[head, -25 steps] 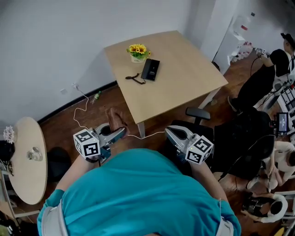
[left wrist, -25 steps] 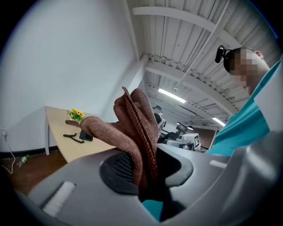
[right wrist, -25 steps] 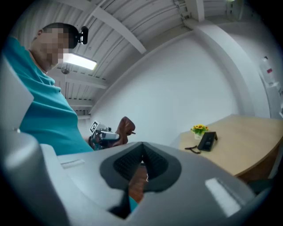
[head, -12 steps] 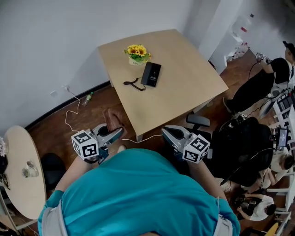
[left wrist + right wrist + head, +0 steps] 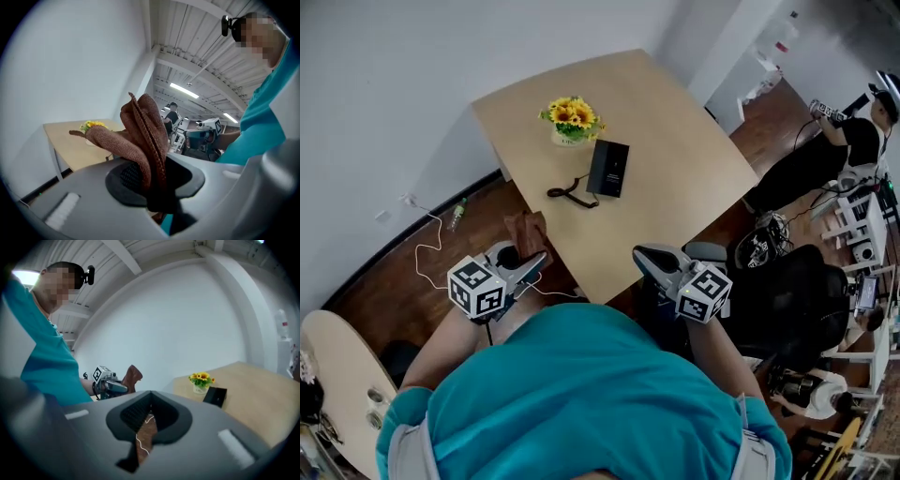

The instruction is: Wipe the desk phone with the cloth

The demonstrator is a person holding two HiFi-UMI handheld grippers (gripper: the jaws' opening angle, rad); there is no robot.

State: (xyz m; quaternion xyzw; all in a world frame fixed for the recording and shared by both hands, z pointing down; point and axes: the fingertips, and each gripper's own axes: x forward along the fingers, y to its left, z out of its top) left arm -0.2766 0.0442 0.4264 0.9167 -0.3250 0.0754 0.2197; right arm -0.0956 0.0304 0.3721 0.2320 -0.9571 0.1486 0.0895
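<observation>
At 6 o'clock in the head view, a teal shirt (image 5: 581, 394) covers both elbows. The forearms reach forward with the grippers level, side by side and well apart. The left gripper (image 5: 534, 261) at 9 o'clock is clenched on a brown cloth (image 5: 528, 228), whose lower end is buried in the jaws. The right gripper (image 5: 642, 255) at 3 o'clock is closed and empty, which only its own view confirms. At 12 o'clock, the phone (image 5: 608, 168) lies on the table (image 5: 684, 141), just beside flowers (image 5: 571, 117). In the left gripper view the cloth blocks the phone.
</observation>
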